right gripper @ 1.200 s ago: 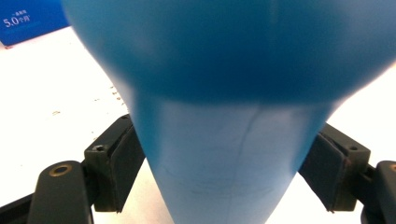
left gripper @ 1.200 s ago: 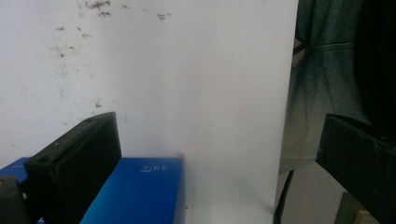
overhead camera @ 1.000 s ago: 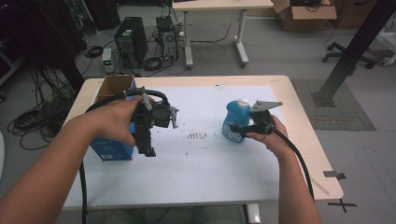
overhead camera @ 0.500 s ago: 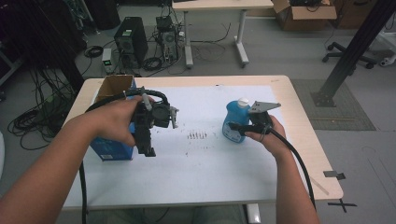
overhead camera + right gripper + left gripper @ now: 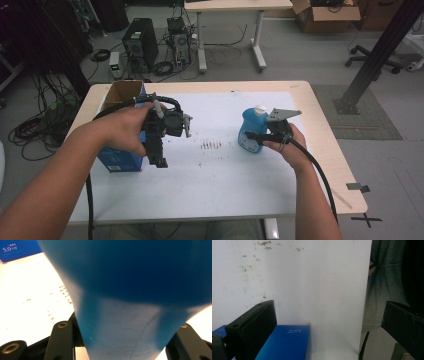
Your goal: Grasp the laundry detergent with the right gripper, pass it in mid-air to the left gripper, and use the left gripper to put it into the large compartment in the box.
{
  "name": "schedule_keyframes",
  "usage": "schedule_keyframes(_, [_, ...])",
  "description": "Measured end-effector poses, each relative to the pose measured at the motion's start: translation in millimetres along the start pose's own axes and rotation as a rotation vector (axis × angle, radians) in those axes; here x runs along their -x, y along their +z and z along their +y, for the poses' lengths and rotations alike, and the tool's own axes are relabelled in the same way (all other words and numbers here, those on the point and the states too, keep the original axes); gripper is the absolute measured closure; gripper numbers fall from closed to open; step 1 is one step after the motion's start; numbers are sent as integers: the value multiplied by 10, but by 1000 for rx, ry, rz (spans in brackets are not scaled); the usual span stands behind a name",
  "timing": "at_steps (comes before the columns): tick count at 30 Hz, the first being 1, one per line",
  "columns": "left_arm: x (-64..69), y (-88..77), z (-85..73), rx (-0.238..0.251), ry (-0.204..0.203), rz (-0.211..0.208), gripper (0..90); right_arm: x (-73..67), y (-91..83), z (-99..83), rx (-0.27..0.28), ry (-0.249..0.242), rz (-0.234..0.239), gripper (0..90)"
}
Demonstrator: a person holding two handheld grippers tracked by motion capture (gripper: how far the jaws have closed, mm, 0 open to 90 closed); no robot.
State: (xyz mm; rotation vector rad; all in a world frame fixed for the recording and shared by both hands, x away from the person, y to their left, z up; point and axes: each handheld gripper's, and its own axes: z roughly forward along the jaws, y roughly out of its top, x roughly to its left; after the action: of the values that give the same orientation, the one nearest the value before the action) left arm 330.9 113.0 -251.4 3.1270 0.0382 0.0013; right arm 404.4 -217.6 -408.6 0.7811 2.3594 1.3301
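The right gripper point(image 5: 254, 136) has just been closing its jaws, and now they are clamped on the blue plastic bottle with the white cap point(image 5: 251, 129), one black jaw on either side of its body (the right gripper view makes that plain, with the blue bottle point(image 5: 130, 290) bulging up between the two jaws). The bottle stands upright on the white sheet point(image 5: 220, 175) that covers the light wooden table point(image 5: 320, 120), right at the front of this gripper, with the person's right hand point(image 5: 290, 145) just behind it.

Over on the other side, the left gripper point(image 5: 159, 155) hangs above the sheet in the person's left hand point(image 5: 125, 131), pointing down. Its jaws stand wide apart with nothing between them; the left gripper view looks through that gap onto bare white sheet point(image 5: 317, 285). Just beside this gripper, on its outer side, sits the blue cardboard box with an open brown top point(image 5: 120, 159), and one blue face of it point(image 5: 287, 342) shows next to the left-hand jaw. A patch of small dark specks point(image 5: 211, 145) marks the sheet between the two grippers.
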Motion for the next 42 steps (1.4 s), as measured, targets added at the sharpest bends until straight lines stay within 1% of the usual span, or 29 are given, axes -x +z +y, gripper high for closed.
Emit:
schedule_keyframes(2, [-10,3,-2,-3,-3,-2,2,-2,-17,6,-7,-5,6,469])
schedule_keyframes(3, [-16,5,-1,-6,-3,-2,2,-7,-29,13,-2,-10,-3,468])
schedule_keyframes(5, [-26,5,3,-10,-2,-1,2,-11,-73,36,10,-15,0,468])
schedule_keyframes(7, [-31,-2,10,-9,0,0,2,-14,-132,66,27,-15,10,467])
schedule_keyframes(10, [-45,-14,21,-5,3,1,2,-44,-238,139,36,-37,25,465])
schedule_keyframes(13, [-59,-28,38,-6,5,3,2,-106,-347,239,38,-74,57,462])
schedule_keyframes(16, [-65,-56,63,-4,11,6,2,-188,-441,331,45,-105,103,461])
schedule_keyframes(17, [-64,-65,71,-1,9,7,2,-216,-464,354,49,-118,117,461])
schedule_keyframes(20, [-70,-87,102,-3,18,9,2,-299,-503,400,47,-146,163,461])
schedule_keyframes(24, [-73,-98,144,-5,26,9,2,-432,-505,434,22,-189,210,461])
schedule_keyframes(25, [-73,-98,144,-5,26,9,2,-432,-505,434,22,-189,210,461])
schedule_keyframes(26, [-79,-98,167,-7,28,8,2,-500,-495,446,16,-209,235,460])
schedule_keyframes(27, [-81,-94,178,-4,29,9,2,-534,-485,450,17,-218,248,460])
schedule_keyframes(35, [-86,-93,337,-12,51,4,2,-843,-354,489,6,-291,329,460])
schedule_keyframes(37, [-84,-93,358,-10,55,5,2,-903,-314,497,5,-301,343,460])
schedule_keyframes(40, [-82,-100,430,-11,65,5,2,-979,-263,510,7,-315,367,460])
schedule_keyframes(42, [-83,-105,459,-13,71,4,2,-1020,-232,514,7,-317,385,460])
